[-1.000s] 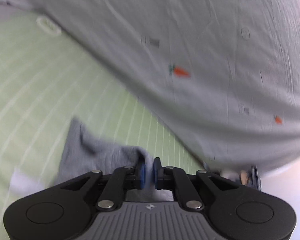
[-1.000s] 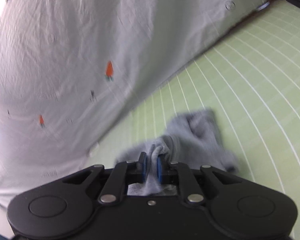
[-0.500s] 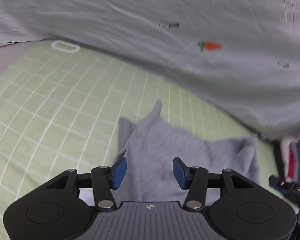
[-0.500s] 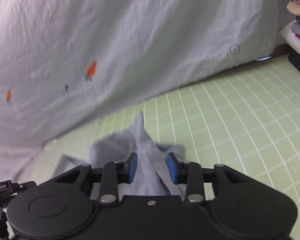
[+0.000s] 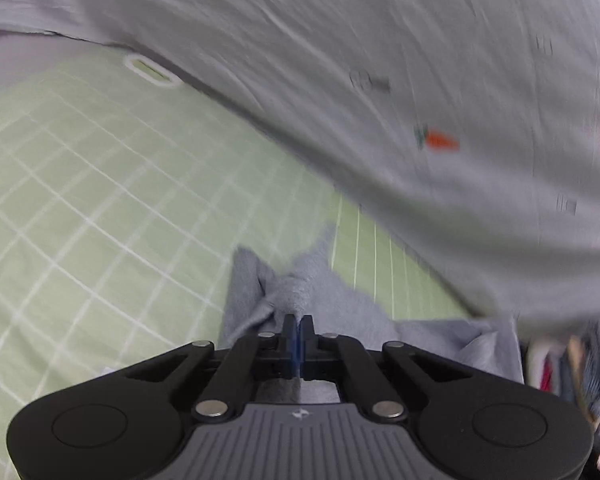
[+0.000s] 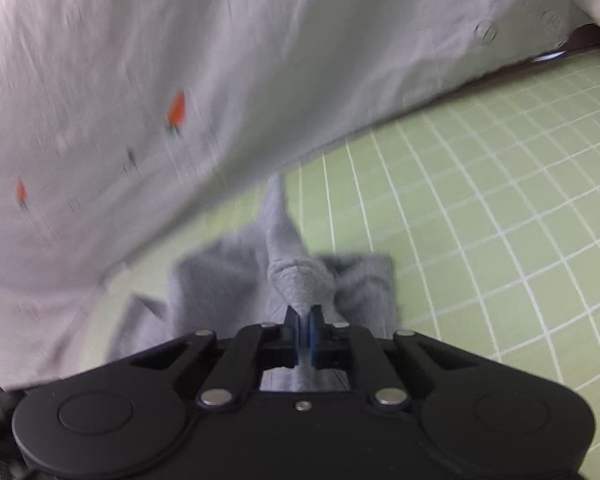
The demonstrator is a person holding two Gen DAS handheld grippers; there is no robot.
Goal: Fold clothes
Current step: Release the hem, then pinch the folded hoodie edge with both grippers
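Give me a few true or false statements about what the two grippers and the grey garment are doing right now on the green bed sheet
1. The left gripper is shut on the grey garment. True.
2. The right gripper hangs open above the garment. False: it is shut, with grey fabric pinched between its blue pads.
3. The garment lies on a green checked sheet. True.
4. The pale cloth with carrot prints is held by the left gripper. False: it lies behind, apart from both grippers.
5. The garment is neatly folded flat. False: it is bunched and wrinkled.
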